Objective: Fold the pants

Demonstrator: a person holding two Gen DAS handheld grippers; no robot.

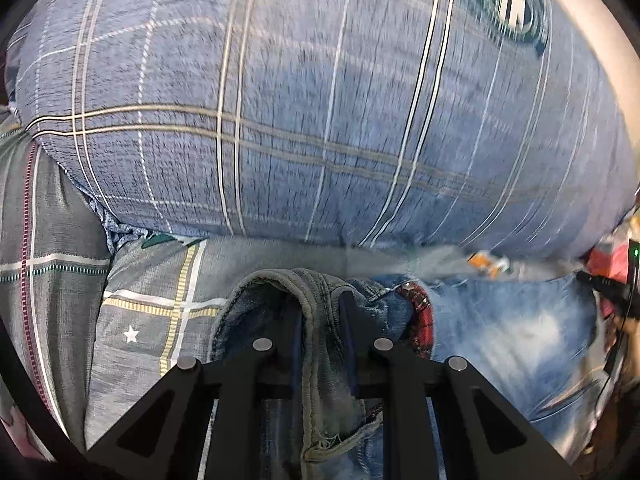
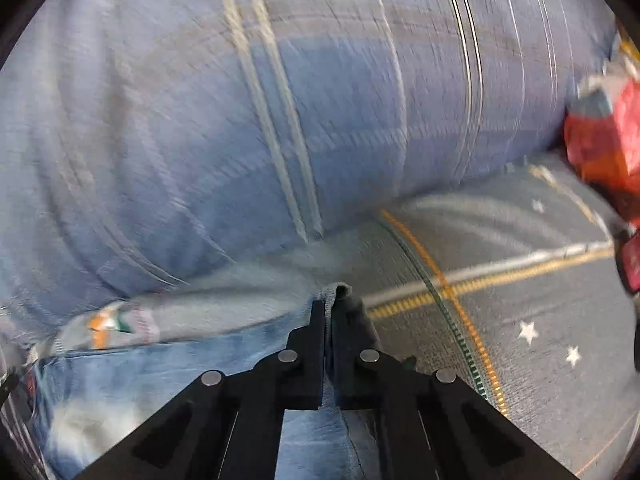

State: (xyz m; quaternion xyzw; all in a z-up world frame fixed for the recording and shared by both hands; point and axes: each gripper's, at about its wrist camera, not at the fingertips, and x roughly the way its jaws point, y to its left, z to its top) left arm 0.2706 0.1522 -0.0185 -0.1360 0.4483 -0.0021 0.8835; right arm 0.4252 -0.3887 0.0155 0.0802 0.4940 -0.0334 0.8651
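Grey bedding (image 1: pixel 144 280) with yellow lines and little white stars covers the bed. Behind it lies a big blue checked pillow (image 1: pixel 320 100). Some red stuff (image 2: pixel 604 140) sits off at the right side, too blurry to name.

Blue jeans (image 1: pixel 520 340) lie on the bedding, right in front of the pillow. They look faded, with pale patches.

In the left wrist view, the left gripper (image 1: pixel 320 316) pinches a thick hemmed edge of the jeans. That edge loops up between its two black fingers.

In the right wrist view, the right gripper (image 2: pixel 329 312) is squeezed tight on another edge of the jeans. A little fold of cloth pokes up past its tips
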